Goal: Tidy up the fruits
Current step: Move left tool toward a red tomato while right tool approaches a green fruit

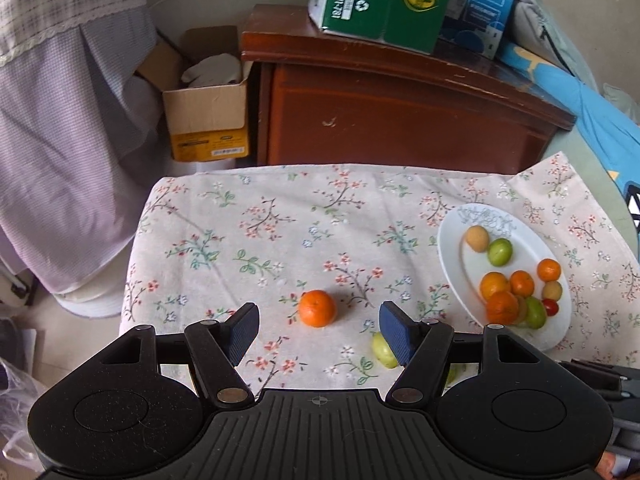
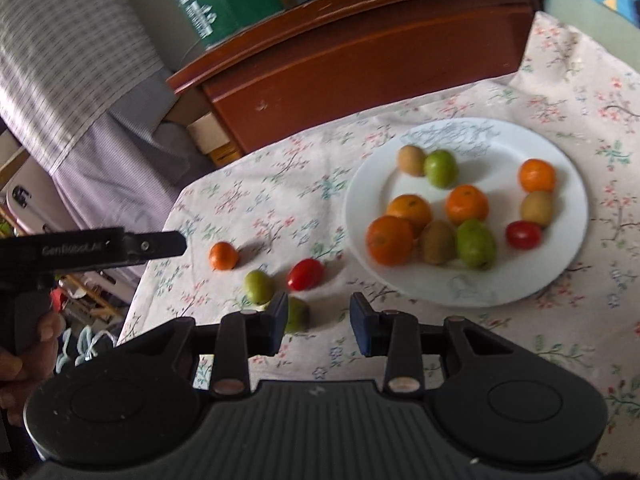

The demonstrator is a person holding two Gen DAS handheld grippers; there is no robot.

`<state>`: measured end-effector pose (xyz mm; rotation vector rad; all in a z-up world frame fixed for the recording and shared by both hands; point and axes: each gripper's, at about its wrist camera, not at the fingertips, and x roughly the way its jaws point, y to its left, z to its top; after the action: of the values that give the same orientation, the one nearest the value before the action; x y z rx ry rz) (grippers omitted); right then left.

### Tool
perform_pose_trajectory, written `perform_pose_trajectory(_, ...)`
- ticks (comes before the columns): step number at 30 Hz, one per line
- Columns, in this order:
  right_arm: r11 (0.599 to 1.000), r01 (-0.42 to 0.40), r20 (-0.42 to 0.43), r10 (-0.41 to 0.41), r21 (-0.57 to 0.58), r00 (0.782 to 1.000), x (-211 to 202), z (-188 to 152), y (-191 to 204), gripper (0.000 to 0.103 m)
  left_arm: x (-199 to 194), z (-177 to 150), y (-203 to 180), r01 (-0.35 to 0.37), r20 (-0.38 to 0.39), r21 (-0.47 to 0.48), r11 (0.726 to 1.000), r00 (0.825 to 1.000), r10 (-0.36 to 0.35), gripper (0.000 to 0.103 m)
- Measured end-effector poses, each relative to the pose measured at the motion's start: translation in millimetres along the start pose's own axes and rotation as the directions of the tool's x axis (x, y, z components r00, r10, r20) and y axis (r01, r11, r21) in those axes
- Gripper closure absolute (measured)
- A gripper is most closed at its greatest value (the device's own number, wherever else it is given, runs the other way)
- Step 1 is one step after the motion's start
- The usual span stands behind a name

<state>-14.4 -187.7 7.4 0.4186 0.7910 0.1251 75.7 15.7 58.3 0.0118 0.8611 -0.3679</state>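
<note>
While we hold both tools above the floral cloth, this is how things lie:

Left tongs (image 1: 319, 330): apart, empty, with the loose mandarin (image 1: 317, 308) on the cloth just ahead, between the pads.
Right tongs (image 2: 319, 322): apart and empty too; a green fruit (image 2: 297, 314) lies against the left pad, partly hidden.
Plate (image 2: 560, 264): white, on the right of the counter (image 1: 224, 248), already carrying mandarins, green fruits, brownish ones and a cherry tomato.
Strays: the mandarin, a second green fruit (image 2: 259, 287) and a cherry tomato (image 2: 305, 274) lie on the cloth left of the plate, near one another.
Handling: we judge the mandarin light, round and soft-skinned, apt to roll; we would close on its widest girth, gently. The tomato looks smooth and easily crushed, so it wants the lightest squeeze.
Progress: most fruit seems plated; four pieces appear left.
</note>
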Motion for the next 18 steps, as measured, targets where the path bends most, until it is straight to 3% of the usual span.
perform_pose_trajectory(6,1.0,-0.016,-0.024,0.015,-0.023,1.0,14,-6,8,0.062,8,-3,0,-0.01,-0.03,0.004,1.0,1.0,0.01,0.037)
perform_pose_trajectory(18,0.997,0.002,-0.039,-0.005,-0.081,0.999,34,-9,18,0.062,22,-11,-14,-0.002,-0.072,0.041,0.999,0.997,0.005,0.037)
